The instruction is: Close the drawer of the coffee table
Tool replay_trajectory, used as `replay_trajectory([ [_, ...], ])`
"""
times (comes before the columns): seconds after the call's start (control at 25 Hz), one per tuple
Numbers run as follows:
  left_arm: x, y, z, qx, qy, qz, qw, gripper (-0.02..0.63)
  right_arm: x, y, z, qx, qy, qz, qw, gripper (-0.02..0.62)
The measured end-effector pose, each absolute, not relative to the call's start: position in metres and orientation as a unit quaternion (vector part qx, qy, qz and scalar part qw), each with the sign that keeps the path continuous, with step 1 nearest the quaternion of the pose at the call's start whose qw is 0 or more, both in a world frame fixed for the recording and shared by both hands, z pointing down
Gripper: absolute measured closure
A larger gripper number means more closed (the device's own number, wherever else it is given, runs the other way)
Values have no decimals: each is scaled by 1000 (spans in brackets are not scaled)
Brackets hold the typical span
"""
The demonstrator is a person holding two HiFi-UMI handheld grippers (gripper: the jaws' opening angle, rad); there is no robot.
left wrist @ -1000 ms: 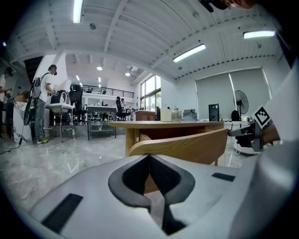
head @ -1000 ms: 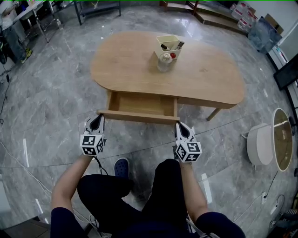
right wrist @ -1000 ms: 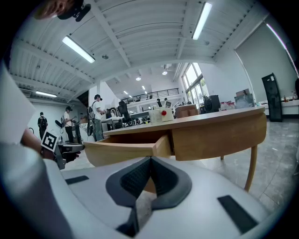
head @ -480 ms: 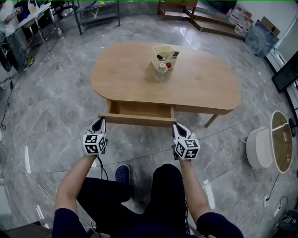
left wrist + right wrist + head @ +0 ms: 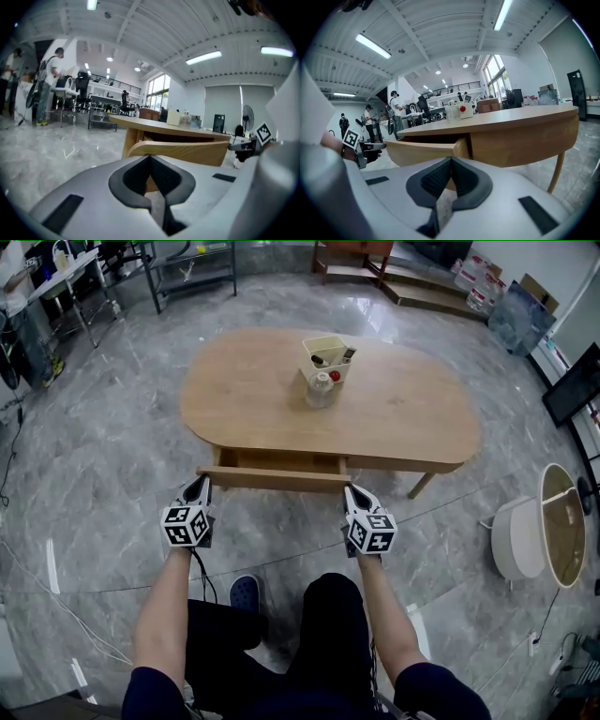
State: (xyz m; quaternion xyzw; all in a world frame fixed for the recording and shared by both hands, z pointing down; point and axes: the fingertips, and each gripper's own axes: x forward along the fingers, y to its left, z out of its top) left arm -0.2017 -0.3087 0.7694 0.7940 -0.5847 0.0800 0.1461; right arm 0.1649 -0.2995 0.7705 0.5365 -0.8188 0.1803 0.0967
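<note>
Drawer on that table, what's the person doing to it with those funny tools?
A person holds a tool in each hand and is lined up to push the drawer of the coffee table shut. The left gripper is at the left end of the drawer front and the right gripper is at the right end. Both have their fingers closed and hold nothing. The drawer sticks out only partway. A small box and a jar sit on the tabletop.

Tan wooden drawer (image 5: 274, 479), grey marbled floor (image 5: 94, 456)
</note>
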Motion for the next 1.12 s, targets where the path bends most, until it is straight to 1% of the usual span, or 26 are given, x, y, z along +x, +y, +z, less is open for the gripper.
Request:
replay_trajectory([
  [0.16, -203, -320, 770, 779, -604, 43, 163, 580, 165, -313, 772, 540, -814, 188, 99, 568],
  [0.72, -200, -354, 770, 790, -593, 35, 152, 580, 168, -353, 772, 550, -807, 190, 102, 568],
  [0.88, -198, -358, 770, 797, -586, 59, 133, 580, 169, -357, 773, 555, -804, 189, 96, 568],
  [1.12, -199, -365, 770, 803, -577, 61, 138, 580, 169, -364, 772, 561, -800, 194, 91, 568],
])
